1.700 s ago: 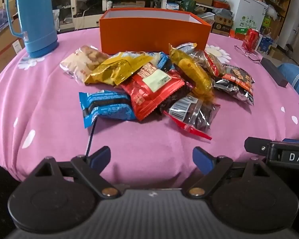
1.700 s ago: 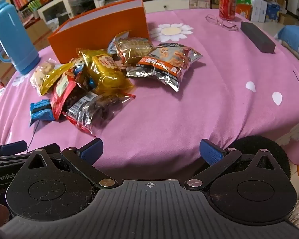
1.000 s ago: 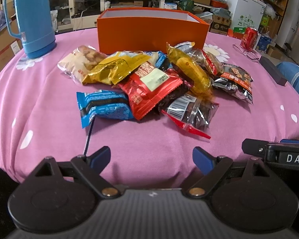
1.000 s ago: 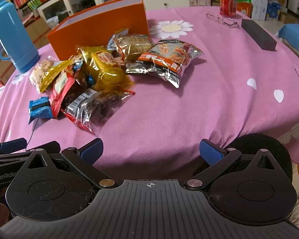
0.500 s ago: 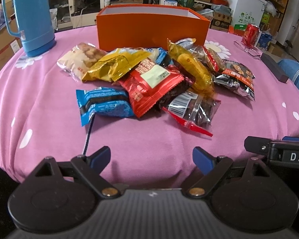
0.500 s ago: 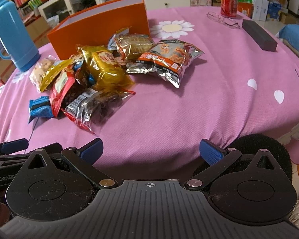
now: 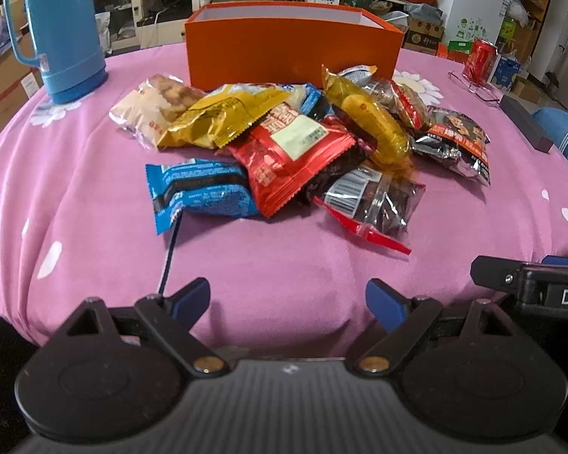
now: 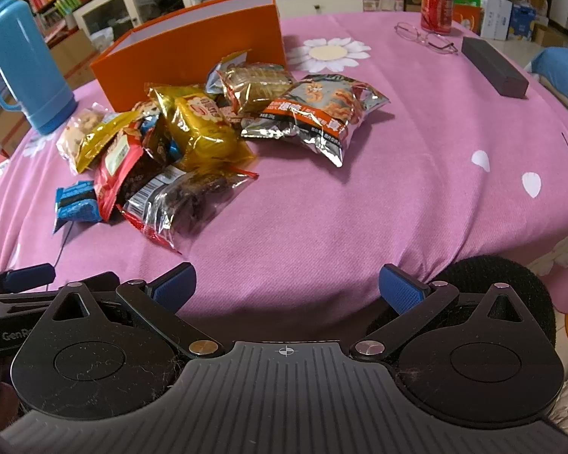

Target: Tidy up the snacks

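A heap of snack packets lies mid-table on the pink cloth: a blue packet (image 7: 200,189), a red one (image 7: 291,151), a yellow one (image 7: 223,117), a clear bag of dark fruit (image 7: 375,200) and a silver-orange bag (image 8: 322,113). Behind the heap stands an open orange box (image 7: 291,53), also seen as the orange box (image 8: 193,49) in the right wrist view. My left gripper (image 7: 287,302) hovers at the table's near edge, open and empty, short of the heap. My right gripper (image 8: 287,283) is open and empty too, beside the left one.
A blue thermos (image 7: 56,30) stands at the back left. On the right are a red can (image 8: 437,5), spectacles (image 8: 424,38) and a dark case (image 8: 494,72). A thin dark cable (image 7: 168,261) runs from the blue packet toward my left gripper.
Both views have drifted only slightly. The packets, the box and both grippers' jaws stand as before.
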{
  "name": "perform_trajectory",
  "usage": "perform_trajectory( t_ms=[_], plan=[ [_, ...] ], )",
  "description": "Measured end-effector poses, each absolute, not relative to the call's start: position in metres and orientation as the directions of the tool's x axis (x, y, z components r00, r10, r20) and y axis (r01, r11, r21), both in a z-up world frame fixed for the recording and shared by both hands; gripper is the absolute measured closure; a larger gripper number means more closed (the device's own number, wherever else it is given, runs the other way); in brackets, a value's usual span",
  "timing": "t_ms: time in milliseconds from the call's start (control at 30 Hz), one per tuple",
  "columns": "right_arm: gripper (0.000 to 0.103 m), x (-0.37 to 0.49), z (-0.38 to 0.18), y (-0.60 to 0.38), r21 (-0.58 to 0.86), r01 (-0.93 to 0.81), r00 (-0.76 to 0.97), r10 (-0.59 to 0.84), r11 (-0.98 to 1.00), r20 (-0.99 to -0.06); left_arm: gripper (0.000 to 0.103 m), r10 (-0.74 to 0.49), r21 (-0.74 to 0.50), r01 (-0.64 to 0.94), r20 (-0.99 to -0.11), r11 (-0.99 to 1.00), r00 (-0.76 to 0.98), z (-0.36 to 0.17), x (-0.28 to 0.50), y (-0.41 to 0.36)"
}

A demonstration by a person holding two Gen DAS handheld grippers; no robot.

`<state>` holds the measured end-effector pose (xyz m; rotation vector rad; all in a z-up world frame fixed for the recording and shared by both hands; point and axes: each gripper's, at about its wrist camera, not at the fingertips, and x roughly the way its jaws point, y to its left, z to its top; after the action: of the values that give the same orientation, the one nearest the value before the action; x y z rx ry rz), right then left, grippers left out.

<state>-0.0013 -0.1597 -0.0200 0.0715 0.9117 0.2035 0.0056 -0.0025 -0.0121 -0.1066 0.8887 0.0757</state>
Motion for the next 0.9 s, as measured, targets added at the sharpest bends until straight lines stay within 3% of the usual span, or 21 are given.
perform_trajectory(
  t_ms=[900],
  plan=[
    [0.009, 0.0000, -0.0278, -0.1599, 0.148, -0.150, 0.574, 0.208, 0.978, -0.792, 0.015, 0.019, -0.063, -0.116, -0.800, 0.991, 0.600, -0.0201, 0.0095, -0.0005]
  ],
)
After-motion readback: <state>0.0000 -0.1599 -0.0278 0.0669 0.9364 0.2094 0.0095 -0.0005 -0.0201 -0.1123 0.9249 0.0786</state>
